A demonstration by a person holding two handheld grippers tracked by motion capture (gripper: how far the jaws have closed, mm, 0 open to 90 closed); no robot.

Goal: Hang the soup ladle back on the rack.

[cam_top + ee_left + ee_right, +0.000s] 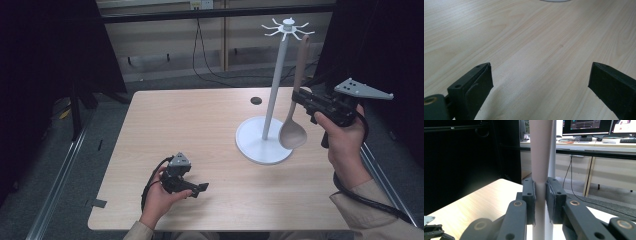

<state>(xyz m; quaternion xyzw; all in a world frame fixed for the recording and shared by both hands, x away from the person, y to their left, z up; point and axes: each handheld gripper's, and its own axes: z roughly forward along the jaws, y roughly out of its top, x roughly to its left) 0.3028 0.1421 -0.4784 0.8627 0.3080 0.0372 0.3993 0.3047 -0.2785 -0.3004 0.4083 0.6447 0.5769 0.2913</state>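
Observation:
A tan wooden spoon (295, 115) hangs upright, bowl down, beside the white hook stand (274, 95), whose round base (250, 145) rests on the table. My right gripper (298, 98) is shut on the spoon's handle (539, 157), with both pads pressing its sides. The handle's top reaches up close to the stand's hooks (287, 27); I cannot tell whether it touches one. My left gripper (200, 189) lies low over the near left part of the table, its jaws wide apart above bare wood (536, 62) with nothing between them.
The light wooden table (190, 125) has a small dark round hole (256, 100) near its far edge. Dark curtains flank both sides. A desk with monitors (586, 126) stands beyond the table. Cables run along the floor behind.

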